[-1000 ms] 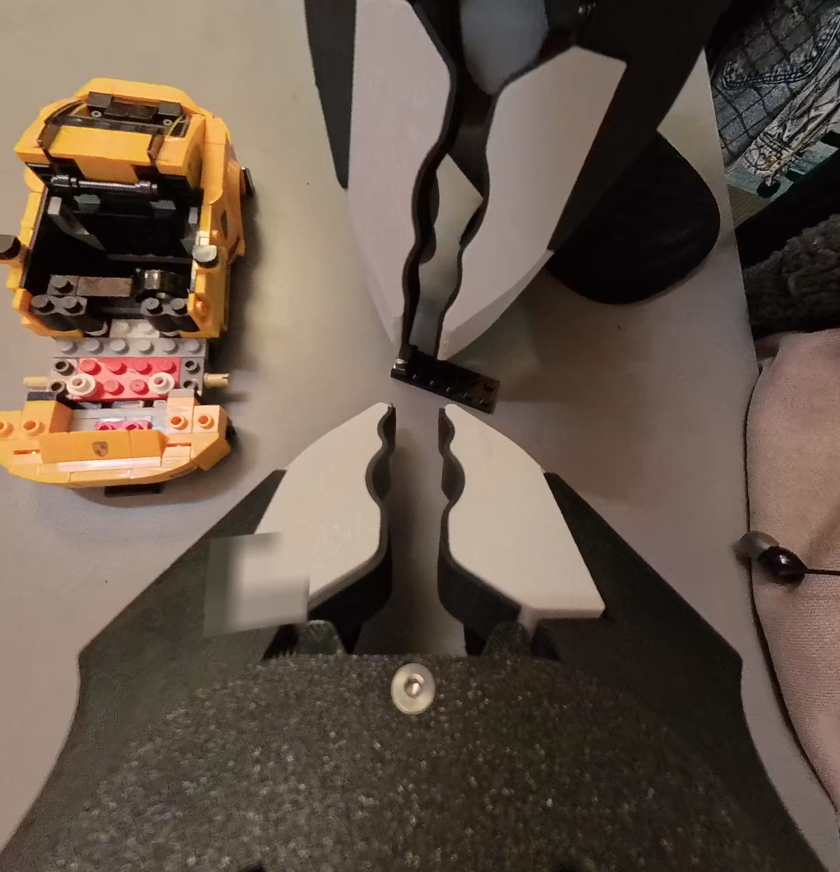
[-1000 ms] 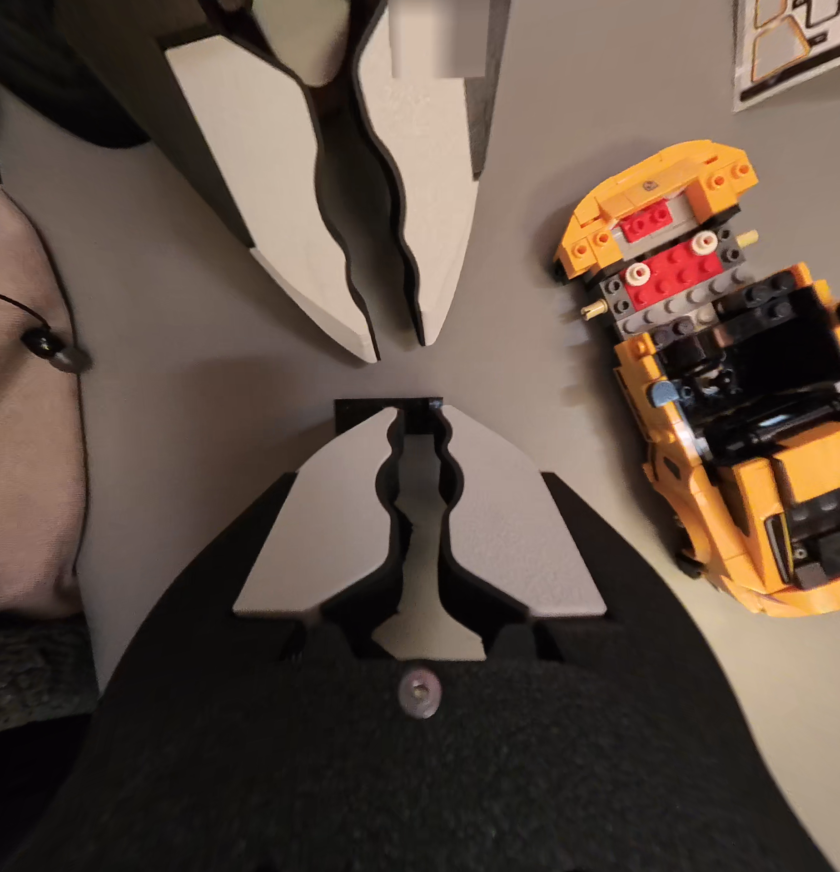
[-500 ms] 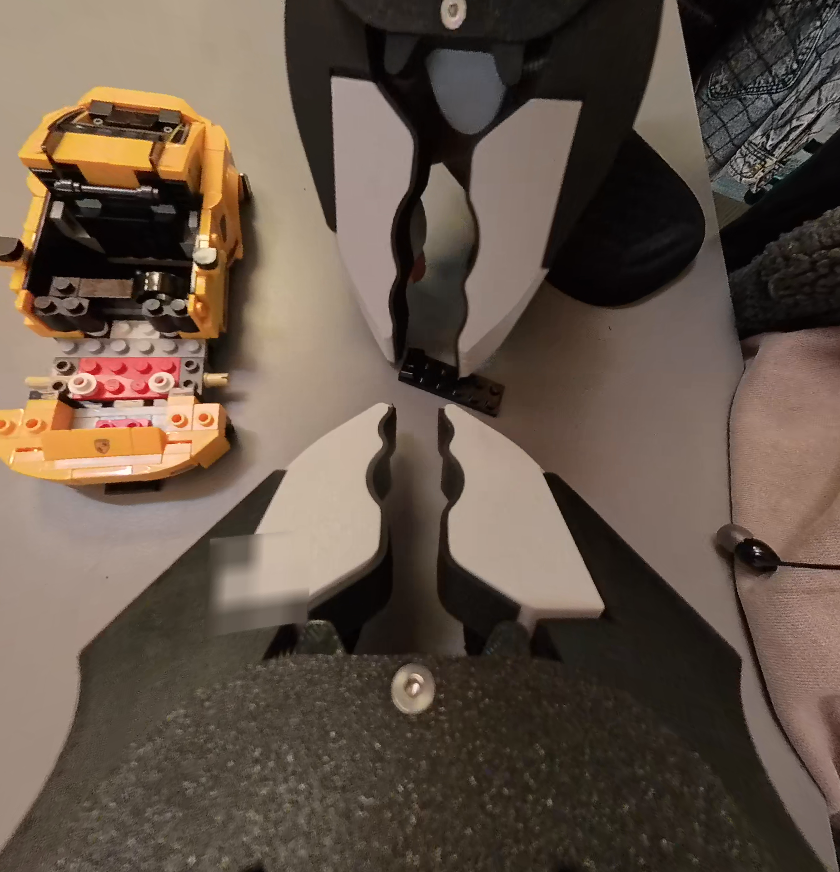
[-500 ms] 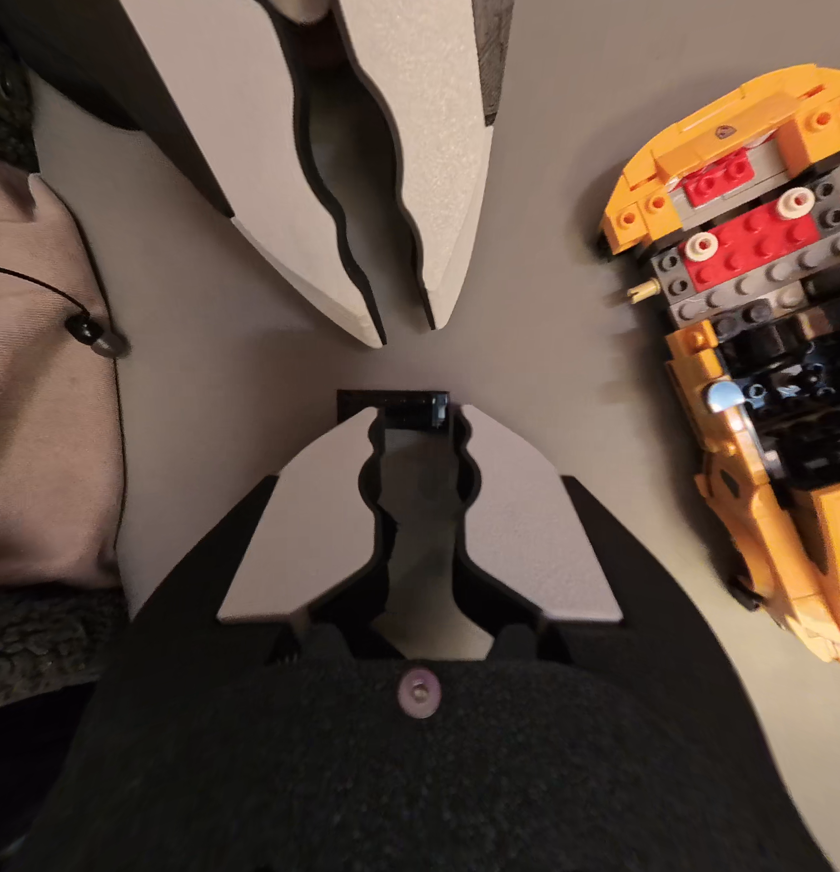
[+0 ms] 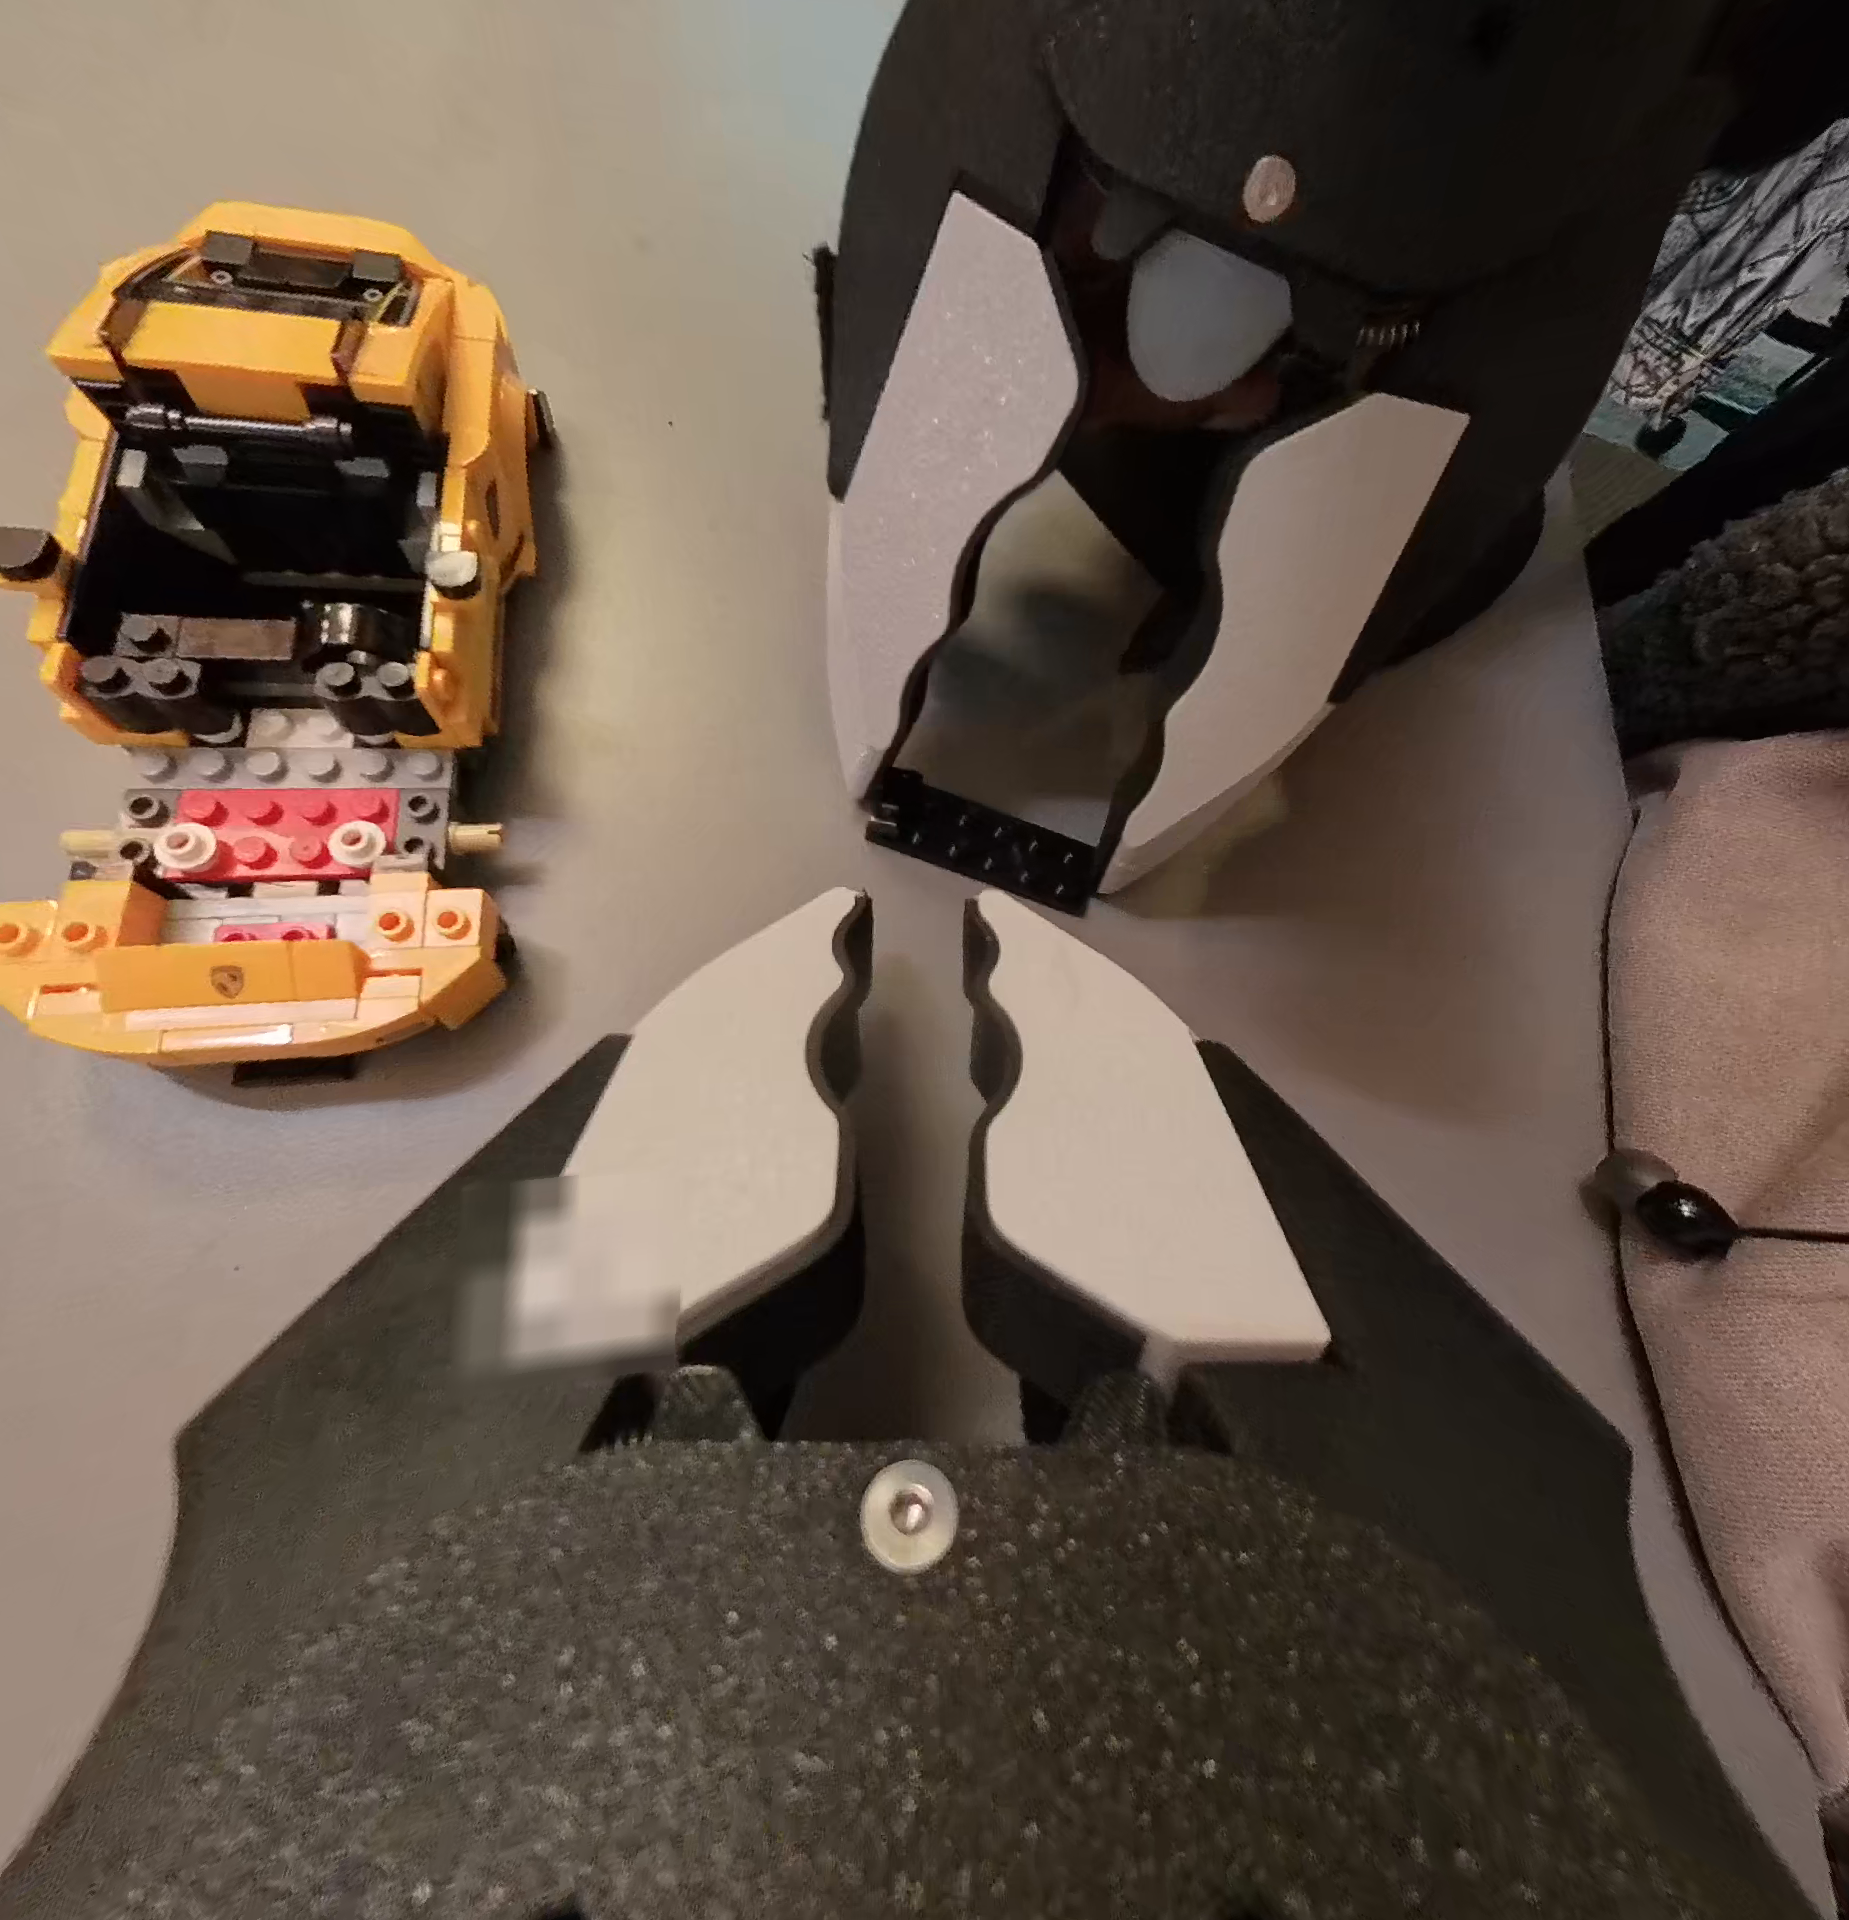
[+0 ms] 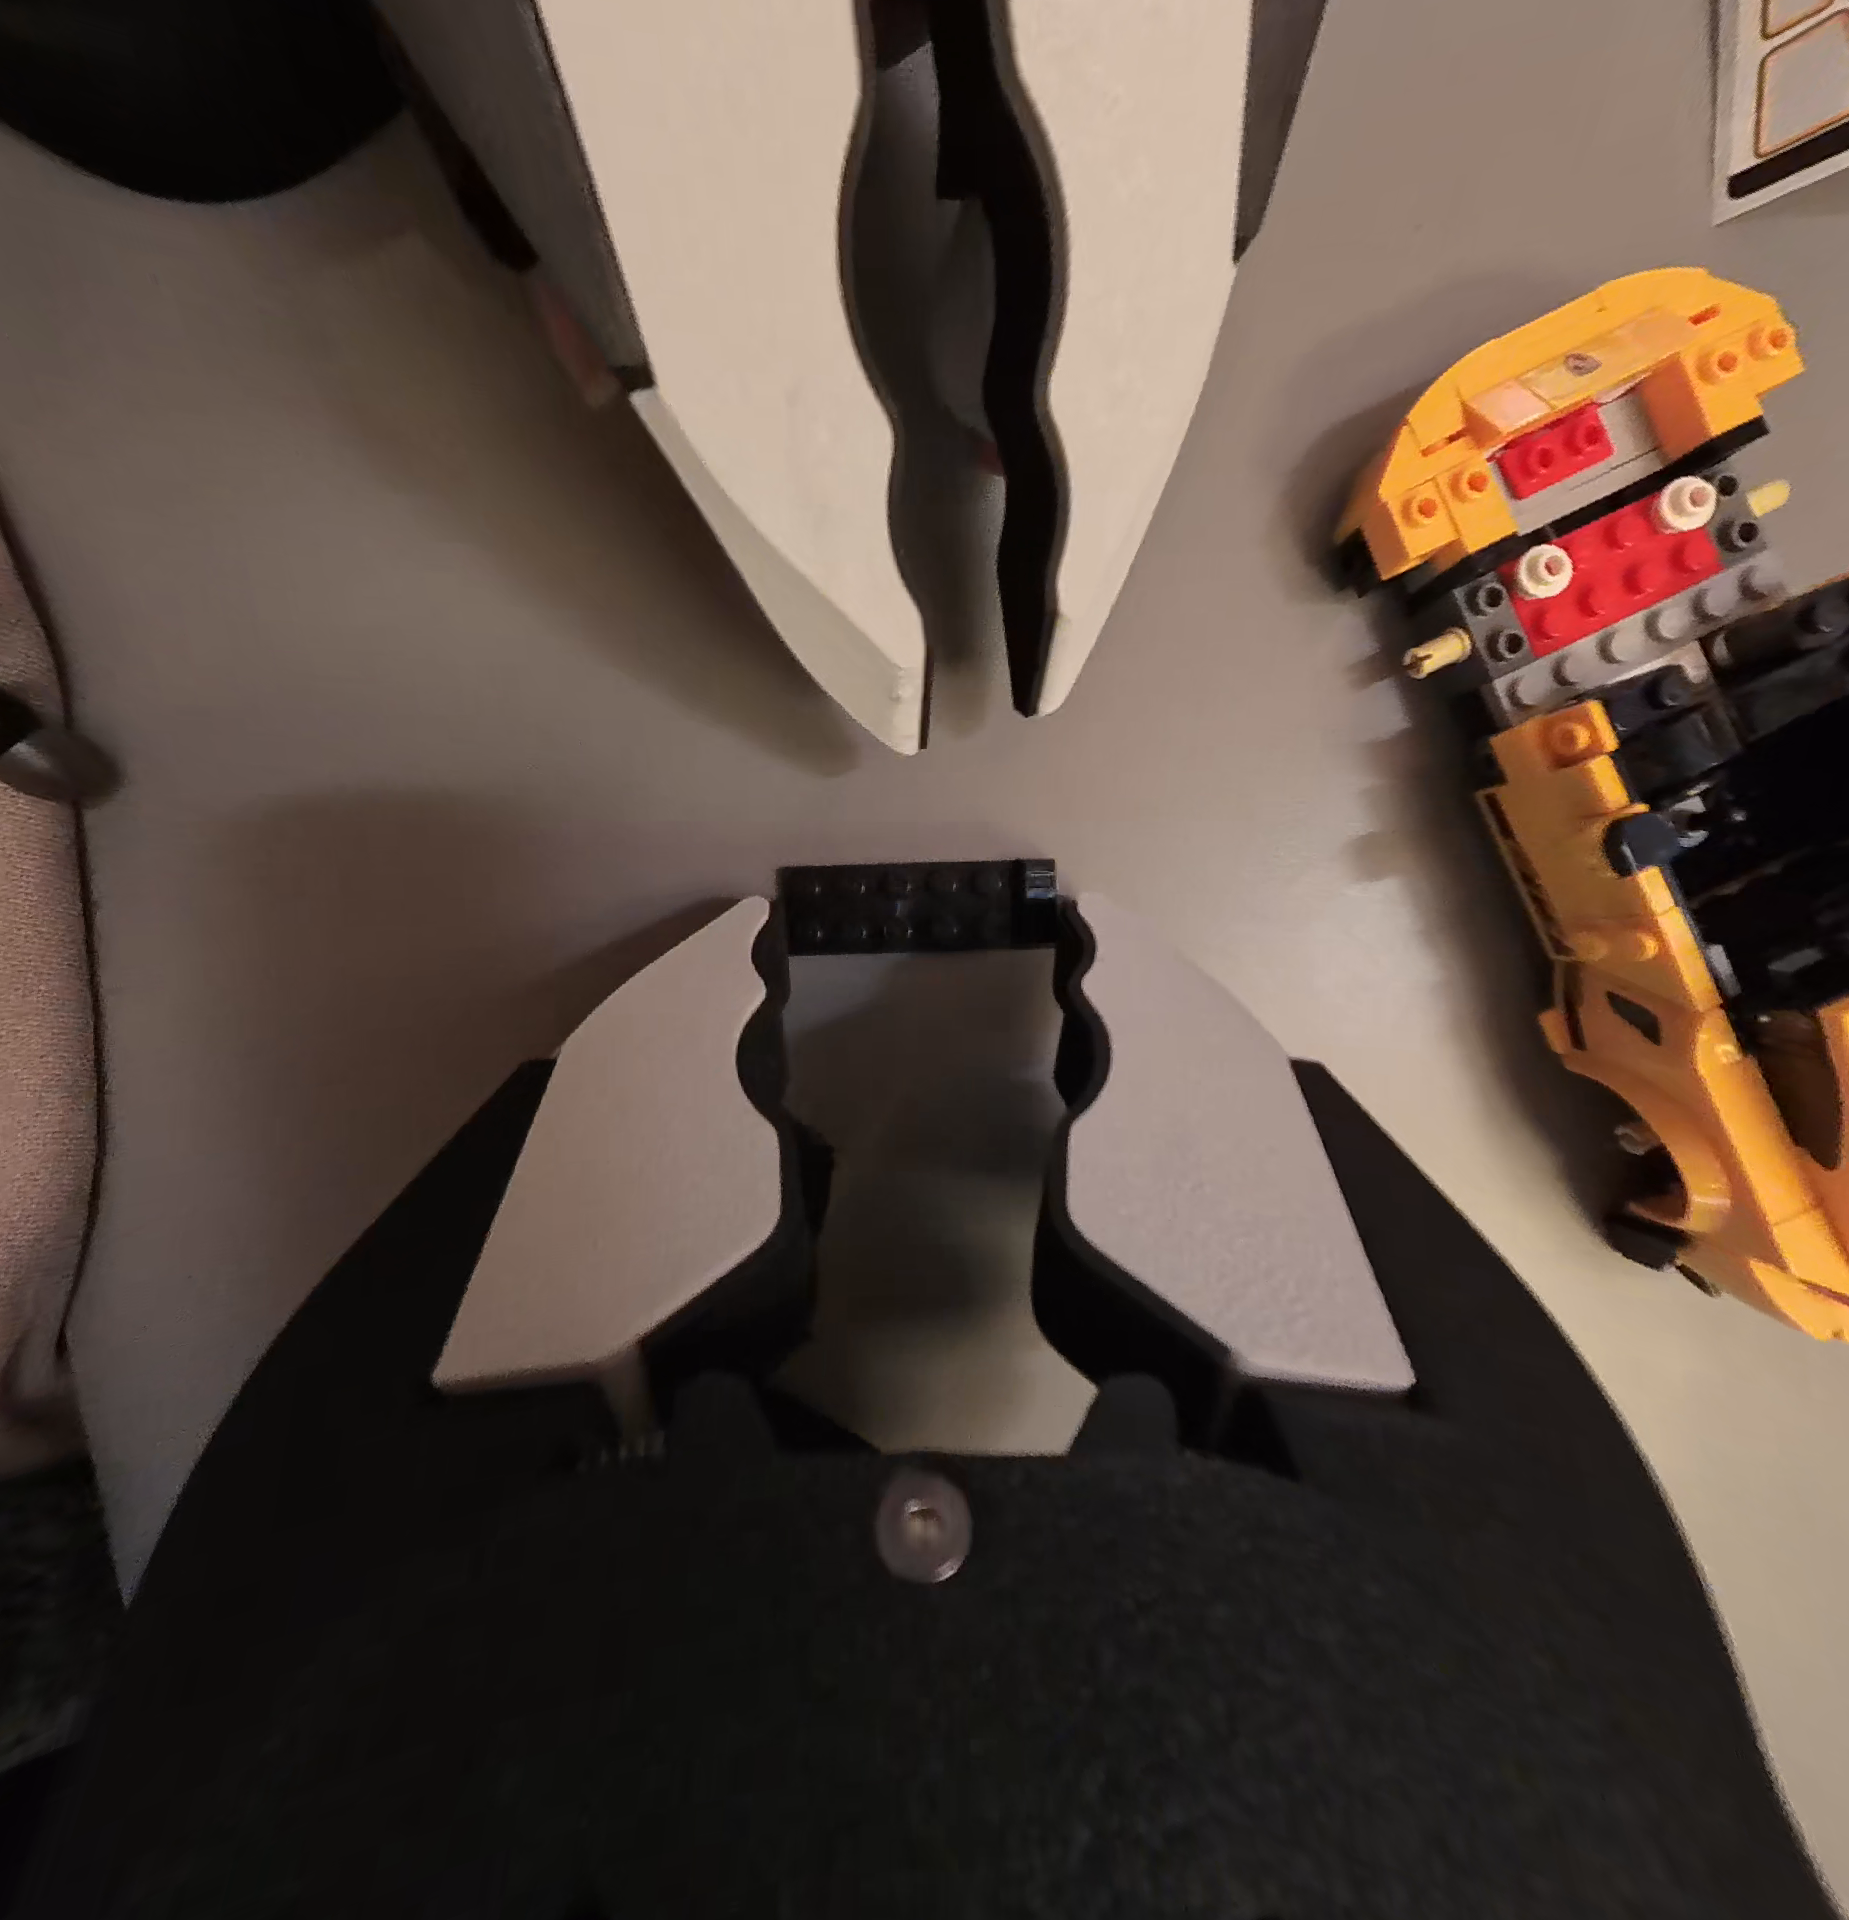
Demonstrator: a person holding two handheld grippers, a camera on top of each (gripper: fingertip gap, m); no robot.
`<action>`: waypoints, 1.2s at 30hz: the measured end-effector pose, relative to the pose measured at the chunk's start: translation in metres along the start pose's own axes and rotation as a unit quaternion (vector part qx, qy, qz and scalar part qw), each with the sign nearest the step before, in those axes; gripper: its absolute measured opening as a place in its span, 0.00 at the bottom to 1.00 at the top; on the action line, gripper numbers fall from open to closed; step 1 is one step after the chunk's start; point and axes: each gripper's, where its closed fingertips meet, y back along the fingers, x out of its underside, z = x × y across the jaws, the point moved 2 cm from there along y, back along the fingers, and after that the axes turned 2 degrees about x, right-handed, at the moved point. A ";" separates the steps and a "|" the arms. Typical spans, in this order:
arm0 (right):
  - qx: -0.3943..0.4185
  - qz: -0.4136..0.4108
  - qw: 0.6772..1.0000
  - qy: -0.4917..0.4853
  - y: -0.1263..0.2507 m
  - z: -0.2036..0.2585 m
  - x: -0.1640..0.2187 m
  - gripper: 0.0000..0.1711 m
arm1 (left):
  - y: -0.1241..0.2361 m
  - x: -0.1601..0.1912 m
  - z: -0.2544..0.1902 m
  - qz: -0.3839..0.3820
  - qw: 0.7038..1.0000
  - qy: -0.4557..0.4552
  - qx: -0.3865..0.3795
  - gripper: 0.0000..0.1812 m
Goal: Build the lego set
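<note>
Left gripper (image 5: 915, 914) faced the right gripper tip to tip, jaws narrowly parted, empty; right gripper (image 6: 915, 914) jaws spread wide, fingertips flanking a black plate (image 6: 912, 906).

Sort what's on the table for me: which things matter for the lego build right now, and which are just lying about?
Part of the job:
- black plate, lying between the open jaws of the right gripper
- orange car, partly built
- left gripper, jaws nearly closed and empty
- sticker sheet, probably for the set

Lying about:
- beige cloth
- black cord with its bead
</note>
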 end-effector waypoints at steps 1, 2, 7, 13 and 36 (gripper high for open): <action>0.000 -0.004 1.000 0.000 0.000 0.001 0.000 0.29 | 0.000 0.000 0.000 -0.001 1.000 0.002 0.002 0.09; -0.001 -0.007 1.000 0.001 0.000 0.001 0.000 0.29 | 0.000 -0.001 -0.001 -0.003 1.000 0.004 0.005 0.09; 0.004 -0.035 0.999 0.009 0.011 0.001 -0.007 0.29 | 0.002 -0.004 -0.004 -0.019 0.999 0.031 0.031 0.10; 0.065 -0.088 0.992 0.071 0.044 -0.006 -0.036 0.29 | 0.017 -0.033 -0.014 -0.137 0.955 0.200 0.172 0.15; -0.217 -0.210 0.930 -0.209 0.066 -0.014 -0.055 0.17 | 0.013 -0.039 -0.031 -0.140 0.937 0.242 0.211 0.02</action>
